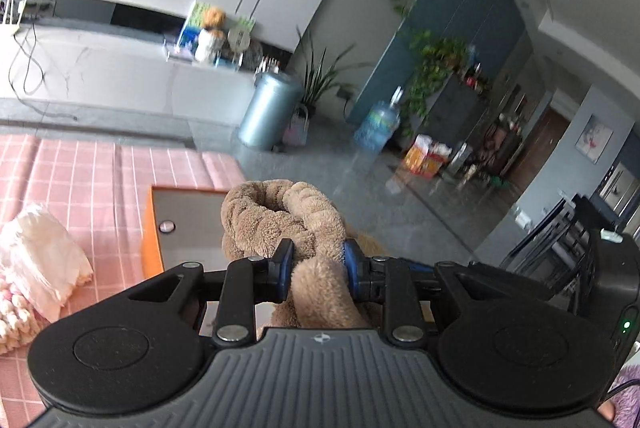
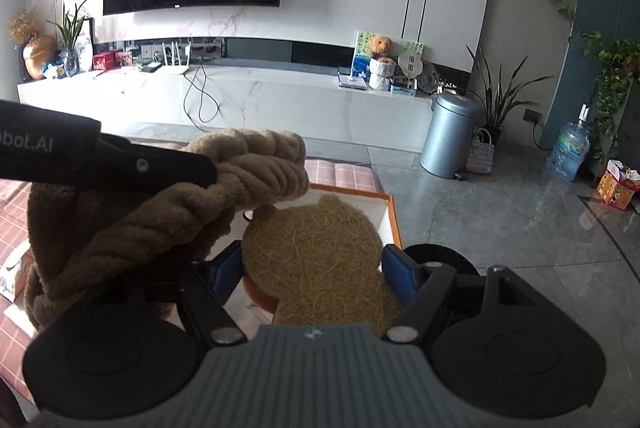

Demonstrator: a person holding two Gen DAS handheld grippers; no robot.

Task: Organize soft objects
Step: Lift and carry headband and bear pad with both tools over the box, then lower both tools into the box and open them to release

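Left wrist view: the left hand-held gripper (image 1: 316,268) fills the bottom of the frame, its blue pads clamped on a thick brown plush rope (image 1: 280,216). The rope's twisted loop rises just above the jaws at frame centre. Behind it sits an orange-rimmed box (image 1: 149,228) with a grey floor, on a pink checked cloth (image 1: 80,172) at left. A white crumpled soft item (image 1: 44,264) and a pink-white knit piece (image 1: 12,320) lie at lower left, outside the box.

Right wrist view: the right hand-held gripper (image 2: 312,268) sits at bottom centre. Its jaws are wide apart, flanking a tan fuzzy bear-shaped plush (image 2: 316,260). The blue pads look to touch its edges, but I can't tell whether they press. Plush rope (image 2: 160,228) crosses the left half of the frame, with the other gripper's black finger lying over it. The box (image 2: 394,224) is just behind the plush, at centre right.

Judgement: both items are being carried over the box for stowing. To do it well:
- Get the rope's loop fully inside the rim before letting go, or the tail drapes over the edge.
- Lower the bear flat so it doesn't tip onto the wall.
- Release one side at a time, since rope and bear overlap.
- The two loose items on the cloth still need picking up.
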